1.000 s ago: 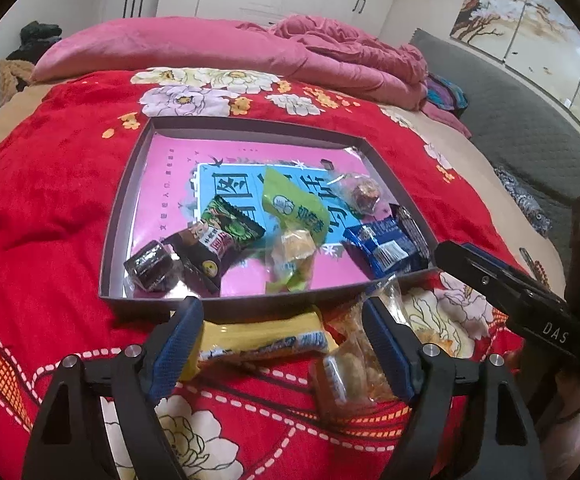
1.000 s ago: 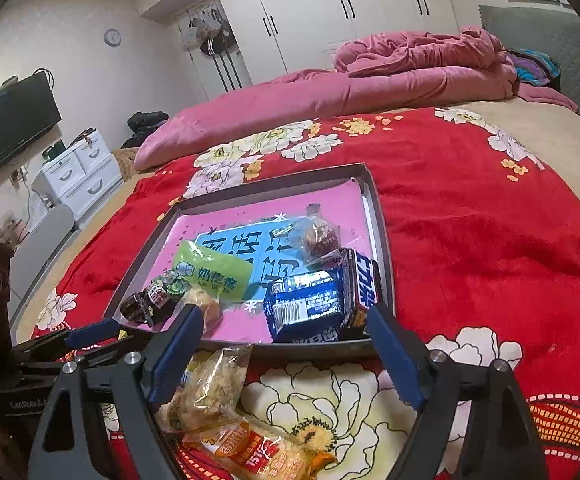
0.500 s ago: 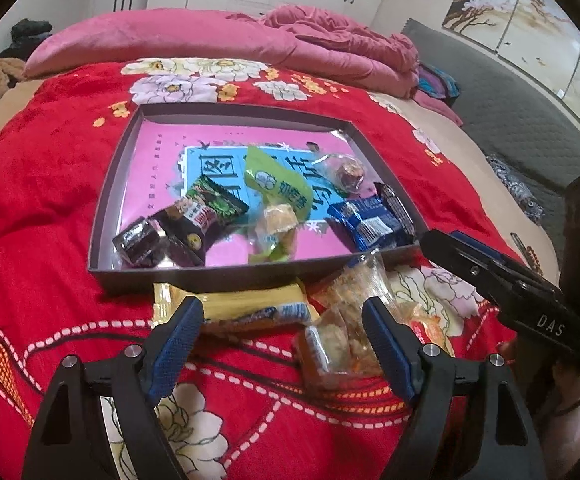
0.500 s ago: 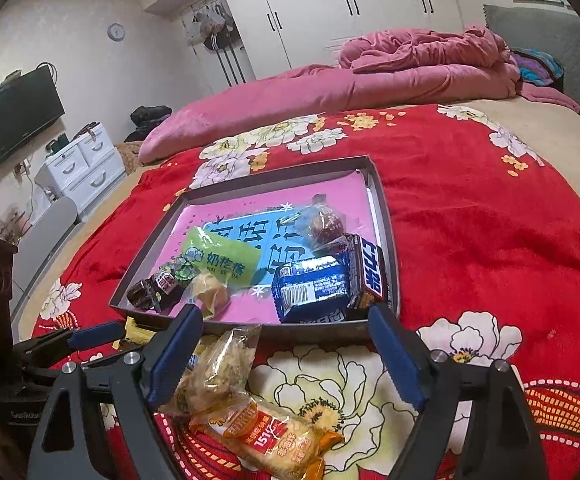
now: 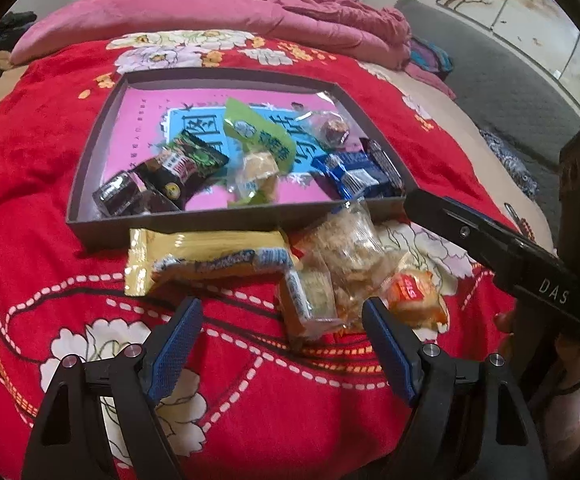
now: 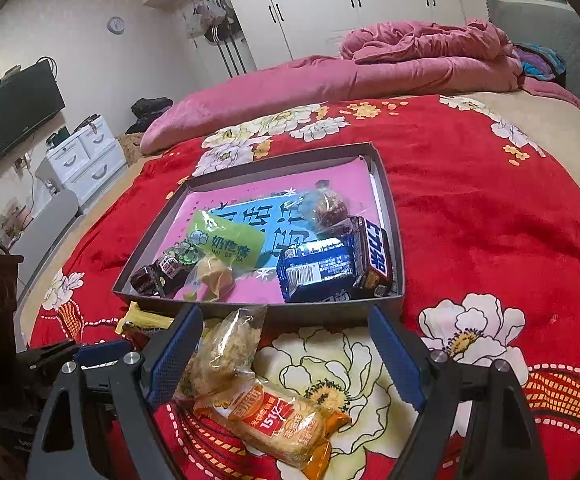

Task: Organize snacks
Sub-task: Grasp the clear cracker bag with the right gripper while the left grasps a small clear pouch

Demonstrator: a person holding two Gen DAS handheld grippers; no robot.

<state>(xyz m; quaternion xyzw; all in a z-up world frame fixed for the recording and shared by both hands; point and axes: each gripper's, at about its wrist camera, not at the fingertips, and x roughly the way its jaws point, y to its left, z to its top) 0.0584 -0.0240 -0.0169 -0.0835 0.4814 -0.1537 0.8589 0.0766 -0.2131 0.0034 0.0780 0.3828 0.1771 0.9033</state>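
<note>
Left wrist view: the left gripper [image 5: 278, 320] gapes wide and empty above the blanket [image 5: 30, 208], with a yellow packet [image 5: 210, 258] ahead, against the tray [image 5: 90, 160]. Right wrist view: the right gripper [image 6: 286, 336] hangs wide, holding nothing, over an orange packet [image 6: 278, 420] before the tray [image 6: 395, 248].

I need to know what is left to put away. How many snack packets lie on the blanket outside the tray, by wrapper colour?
Yellow packet: 1
Clear bag: 1
Orange packet: 1
Total: 3

Plush red blanket [image 5: 30, 152], glossy wrappers [image 5: 210, 256] (plastic)
</note>
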